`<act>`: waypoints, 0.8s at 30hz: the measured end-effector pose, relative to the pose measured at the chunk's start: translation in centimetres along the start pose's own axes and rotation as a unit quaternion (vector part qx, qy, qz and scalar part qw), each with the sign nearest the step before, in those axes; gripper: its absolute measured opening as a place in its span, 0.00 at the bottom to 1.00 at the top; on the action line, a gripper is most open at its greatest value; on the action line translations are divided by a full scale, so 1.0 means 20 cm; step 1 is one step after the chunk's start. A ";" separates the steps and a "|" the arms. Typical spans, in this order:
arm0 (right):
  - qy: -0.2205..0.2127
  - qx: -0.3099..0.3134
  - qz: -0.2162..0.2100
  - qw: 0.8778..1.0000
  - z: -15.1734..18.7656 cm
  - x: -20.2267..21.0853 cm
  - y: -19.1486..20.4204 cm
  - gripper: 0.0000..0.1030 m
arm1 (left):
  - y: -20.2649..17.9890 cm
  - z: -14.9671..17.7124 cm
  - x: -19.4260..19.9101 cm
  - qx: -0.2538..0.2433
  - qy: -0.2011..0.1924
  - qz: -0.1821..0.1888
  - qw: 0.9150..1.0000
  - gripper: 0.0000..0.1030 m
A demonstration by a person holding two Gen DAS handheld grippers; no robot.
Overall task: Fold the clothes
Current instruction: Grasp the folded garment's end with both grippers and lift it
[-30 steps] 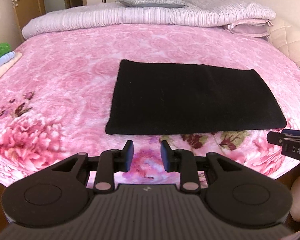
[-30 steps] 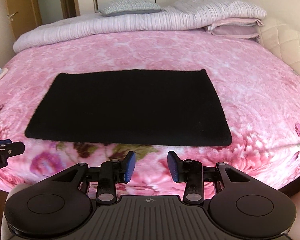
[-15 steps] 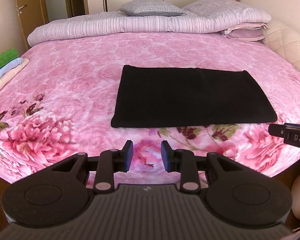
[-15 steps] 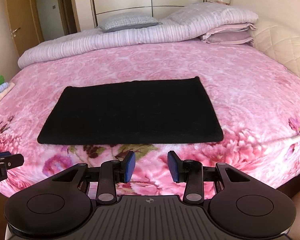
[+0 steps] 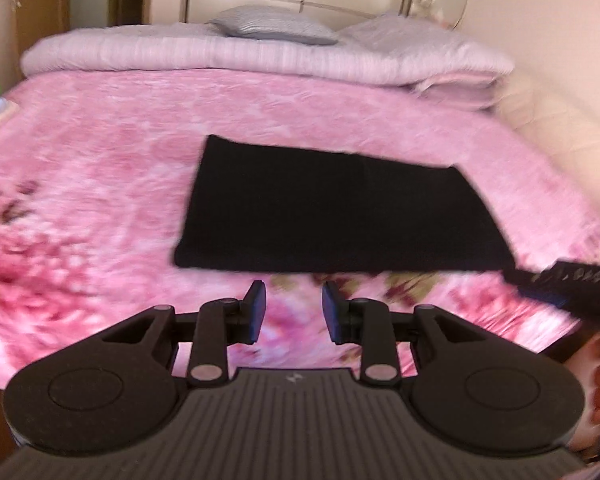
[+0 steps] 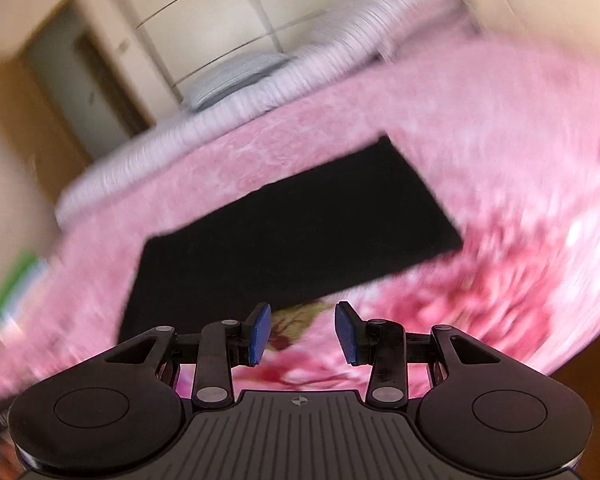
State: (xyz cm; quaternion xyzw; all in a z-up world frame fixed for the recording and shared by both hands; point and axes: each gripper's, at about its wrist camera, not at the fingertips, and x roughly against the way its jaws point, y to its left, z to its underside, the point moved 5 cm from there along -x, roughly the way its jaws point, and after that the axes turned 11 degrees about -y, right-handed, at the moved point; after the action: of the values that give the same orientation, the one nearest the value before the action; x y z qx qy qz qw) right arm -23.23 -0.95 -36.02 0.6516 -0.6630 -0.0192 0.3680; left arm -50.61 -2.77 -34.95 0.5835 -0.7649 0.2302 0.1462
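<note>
Brightness: bright, soft daylight in both views; the source cannot be told.
Glare: pale wall and cream quilted headboard (image 5: 560, 120) beyond and right of the left gripper are washed out.
Shadows: few and faint; the flat black rectangular folded cloth (image 5: 336, 216) shows no surface detail.
Blur, left view: moderate smear on the pink floral plush bedspread (image 5: 92, 208); the gripper body is sharp.
Blur, right view: heavy rotational streaking, scene tilted; bedspread (image 6: 500, 160) smeared right of the fingers.
Distortion: fisheye bending, dark corners.
</note>
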 end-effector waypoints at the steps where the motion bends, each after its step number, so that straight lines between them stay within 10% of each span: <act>1: 0.005 -0.040 -0.003 0.999 0.00 -0.03 -0.06 0.38 | 0.00 0.00 -0.03 0.006 -0.003 0.012 1.000 0.26; 11: -0.004 -0.307 -0.007 0.952 0.00 -0.25 -0.47 0.38 | -0.07 -0.04 -0.44 -0.040 0.012 0.074 0.996 0.17; 24: -0.028 -0.366 0.018 0.930 -0.04 -0.38 -0.62 0.38 | -0.22 0.00 -0.81 -0.075 0.045 0.126 0.988 0.21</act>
State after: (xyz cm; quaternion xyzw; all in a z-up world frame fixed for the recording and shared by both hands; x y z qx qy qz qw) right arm -13.13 4.25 -45.16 0.4592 -0.6317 -0.2722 0.5622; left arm -41.92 9.65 -42.13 0.4592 -0.8401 0.2143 0.1936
